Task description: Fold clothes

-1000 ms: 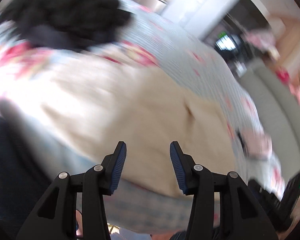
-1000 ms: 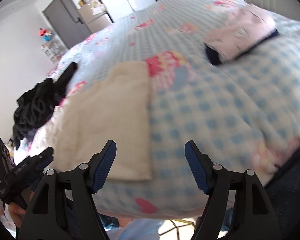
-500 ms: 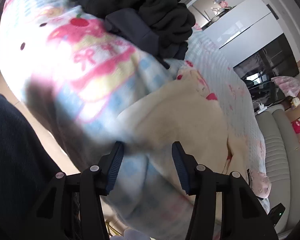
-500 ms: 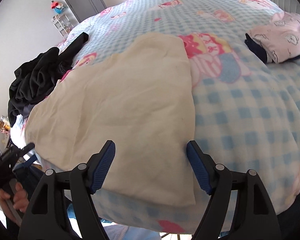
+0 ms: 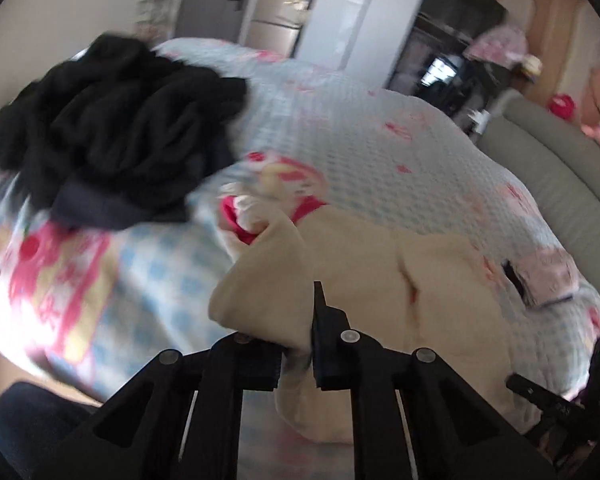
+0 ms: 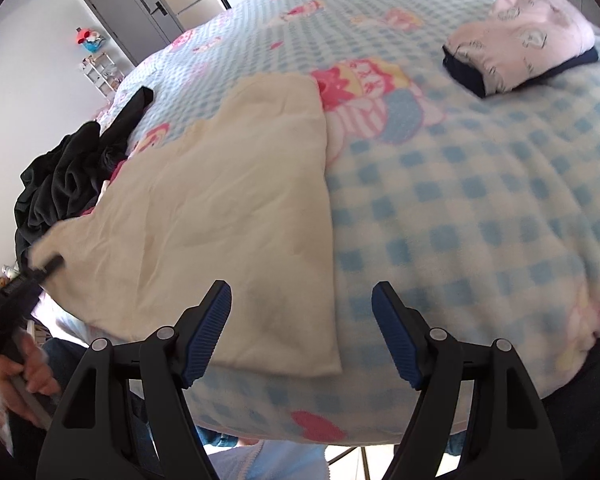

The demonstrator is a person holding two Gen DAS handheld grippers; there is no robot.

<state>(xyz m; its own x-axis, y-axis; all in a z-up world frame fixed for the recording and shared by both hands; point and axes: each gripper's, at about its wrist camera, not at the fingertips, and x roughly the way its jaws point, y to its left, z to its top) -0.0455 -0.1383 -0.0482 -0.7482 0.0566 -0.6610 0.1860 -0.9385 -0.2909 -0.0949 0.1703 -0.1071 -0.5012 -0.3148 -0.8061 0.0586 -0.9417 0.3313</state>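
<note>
1. Left gripper (image 5: 300, 344): fingers closed on the near left corner of the cream garment (image 5: 380, 276), cloth bunched between them.
2. Right gripper (image 6: 302, 332): fingers spread wide, holding nothing, hovering over the garment's near right edge.
3. Cream garment: lies mostly flat on the blue checked blanket (image 6: 480, 208).
4. Black clothes pile (image 6: 64, 176): at the garment's left.
5. Folded pink item (image 6: 528, 44): well apart, far right.
</note>
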